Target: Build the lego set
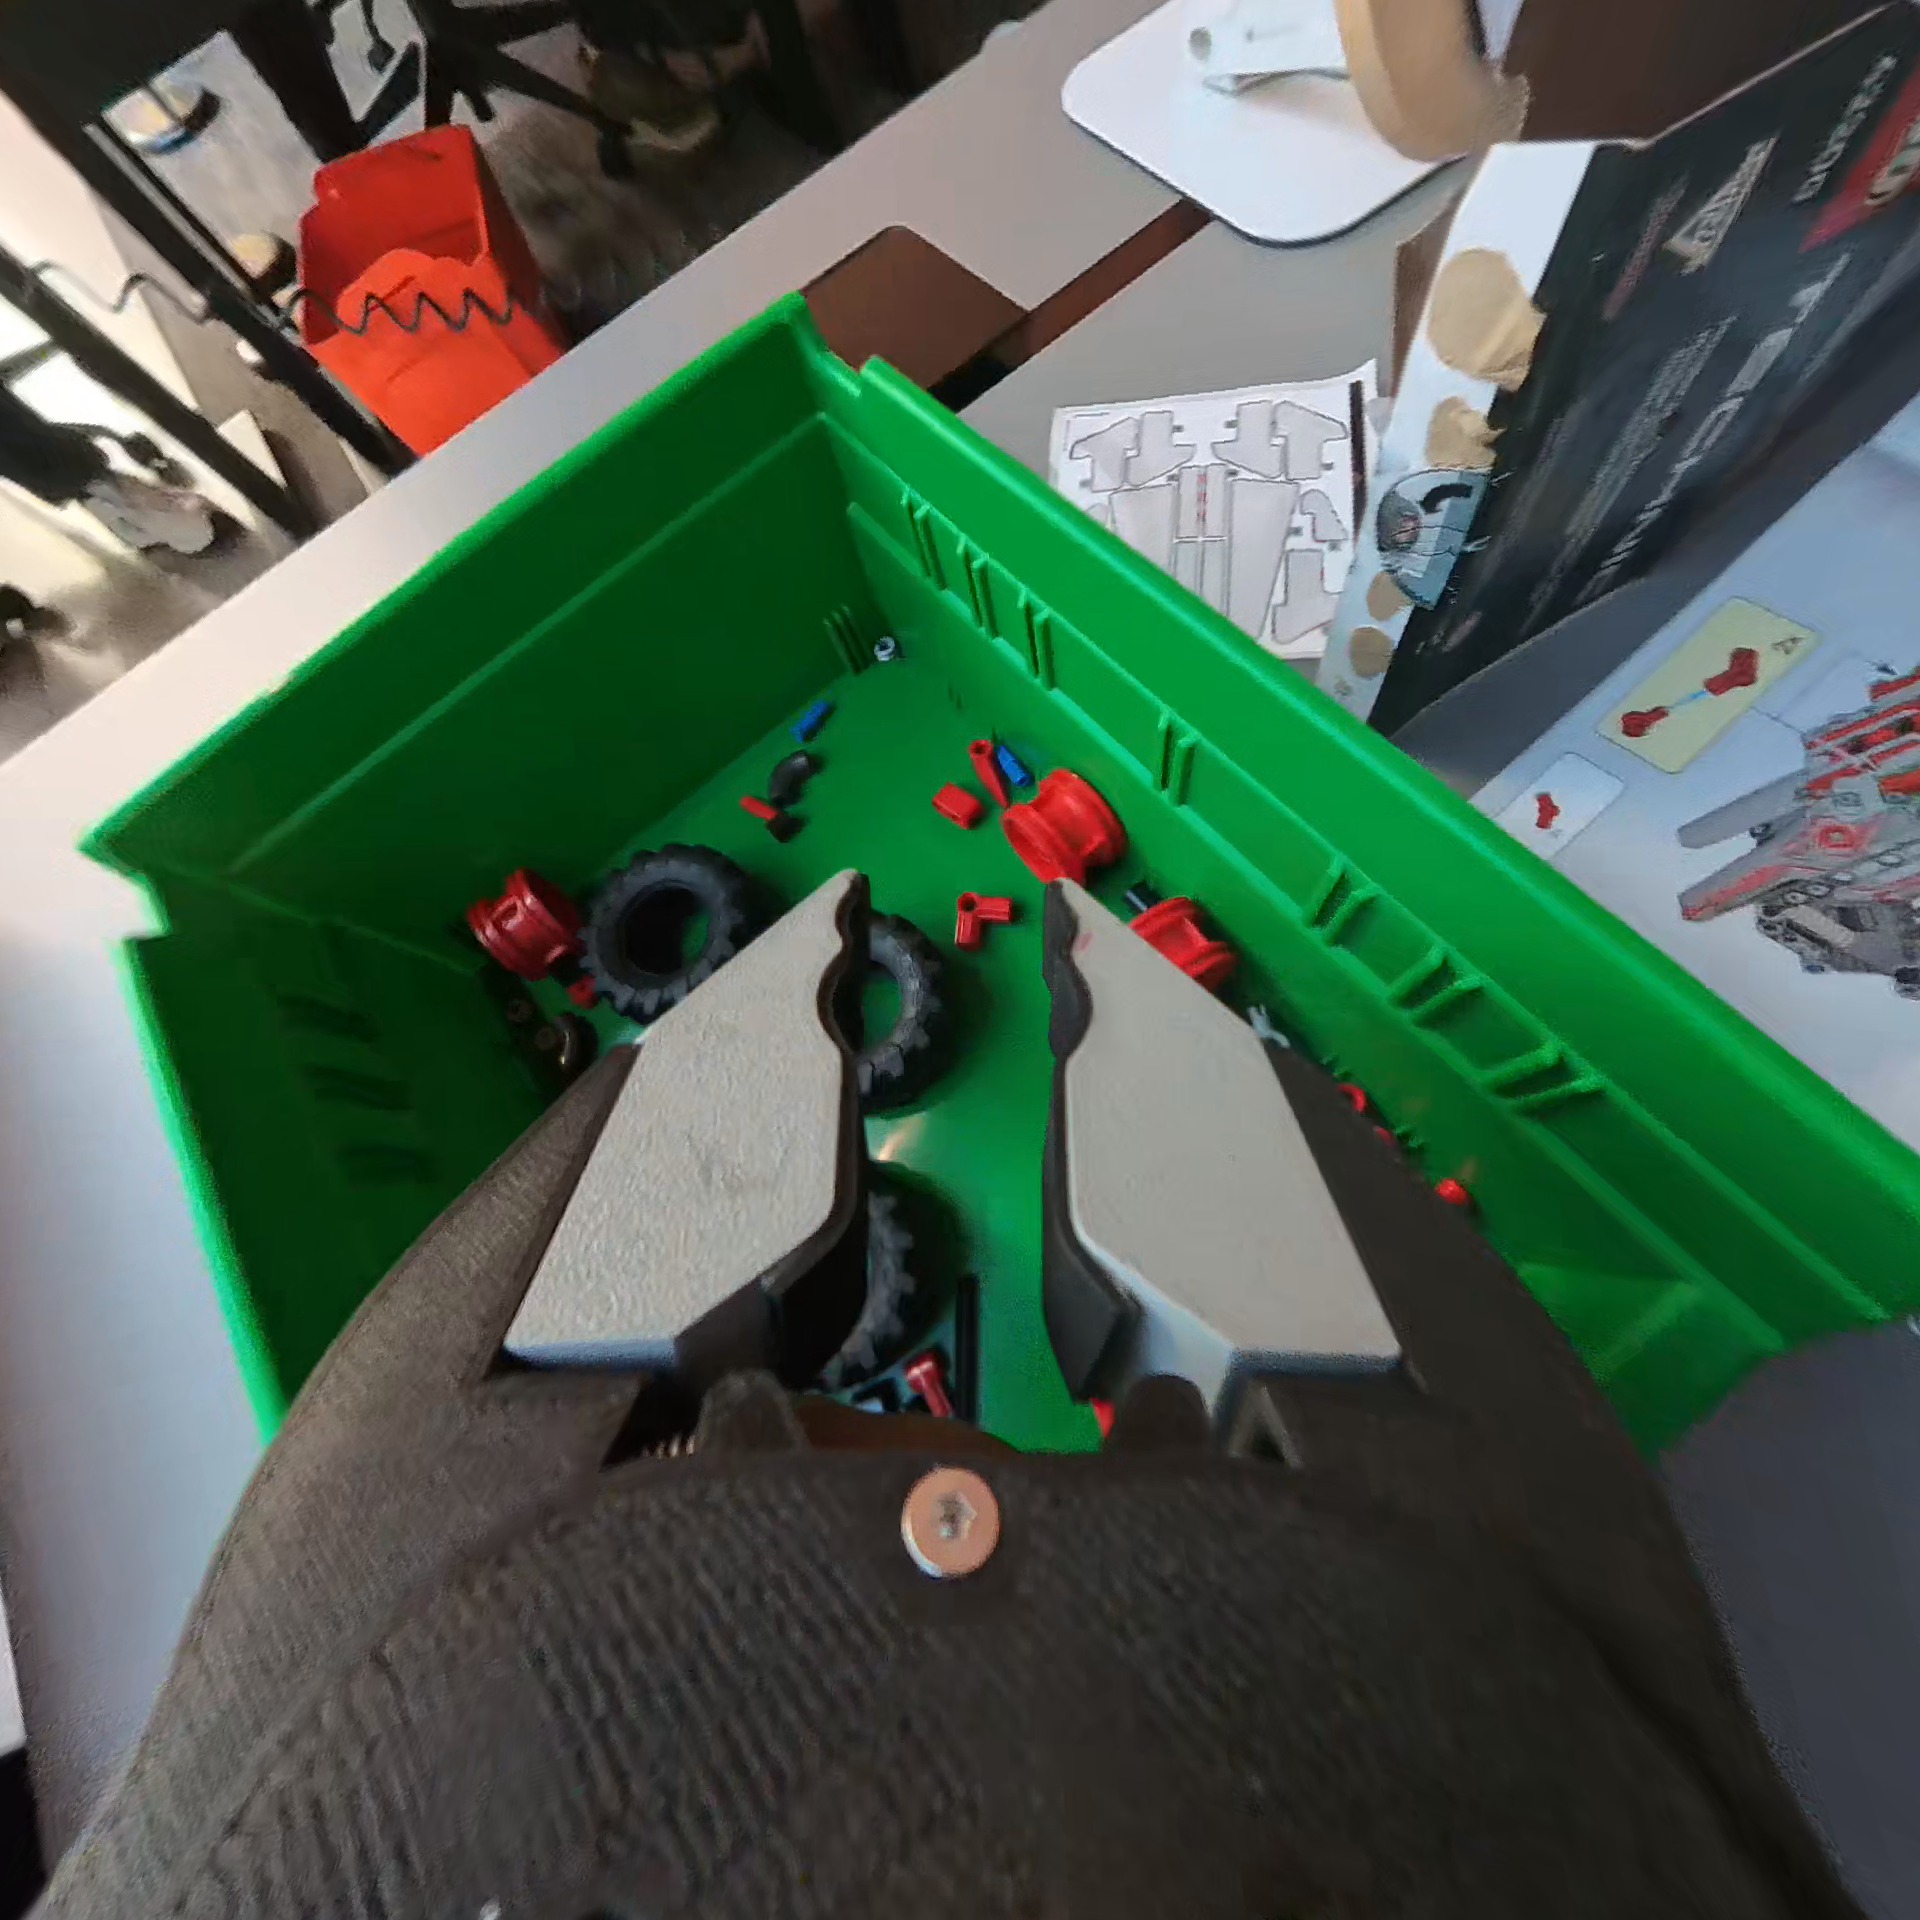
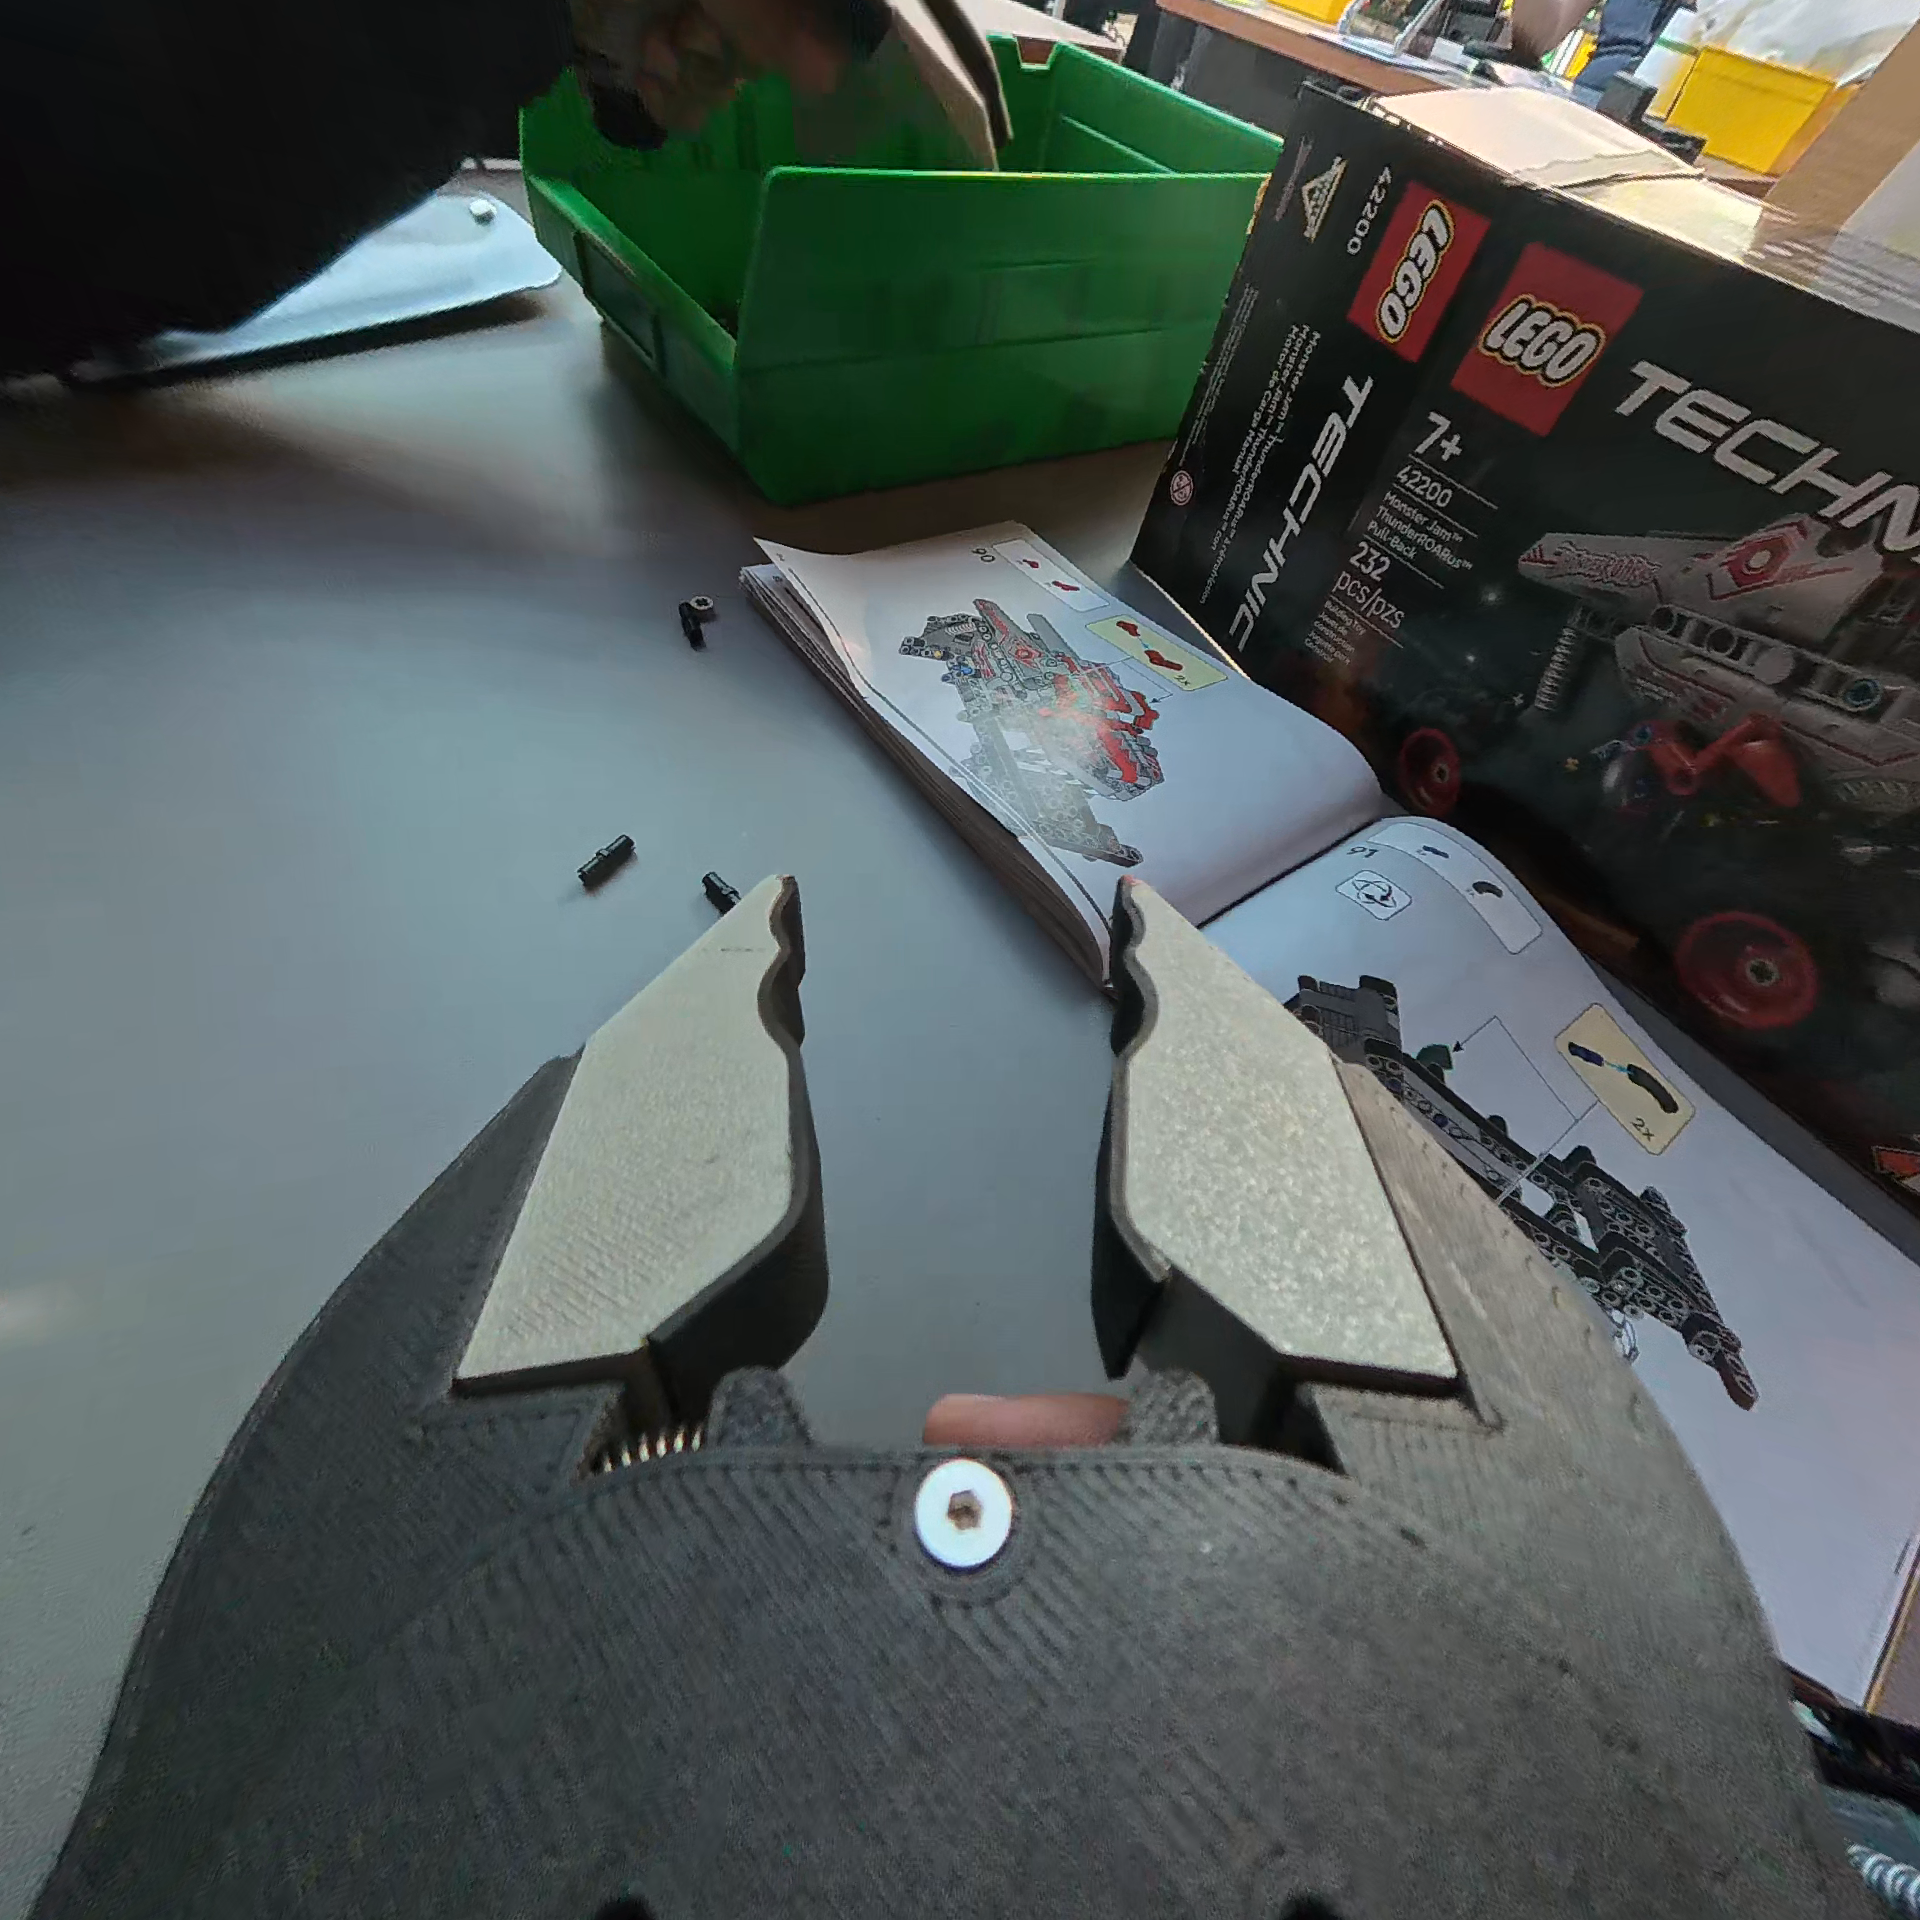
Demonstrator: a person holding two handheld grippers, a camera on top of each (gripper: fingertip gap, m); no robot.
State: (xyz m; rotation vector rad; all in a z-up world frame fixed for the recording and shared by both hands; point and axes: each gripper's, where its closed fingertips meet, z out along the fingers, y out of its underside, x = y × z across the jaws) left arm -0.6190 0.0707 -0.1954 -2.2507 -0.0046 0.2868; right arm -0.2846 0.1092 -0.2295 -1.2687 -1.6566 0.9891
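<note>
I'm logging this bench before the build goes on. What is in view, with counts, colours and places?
Bin: one, green, on the grey table, under the left gripper.
Tyres: three seen, black, on the bin floor.
Wheel hubs: three, red, in the bin.
Small parts: many, red, blue, black, scattered in the bin.
Pins: three, black, loose on the table.
Instruction booklet: one, open, beside the set box.
Sticker sheet: one, white, behind the bin.
Left gripper: open, over the bin.
Right gripper: open, empty, above the table.
</note>
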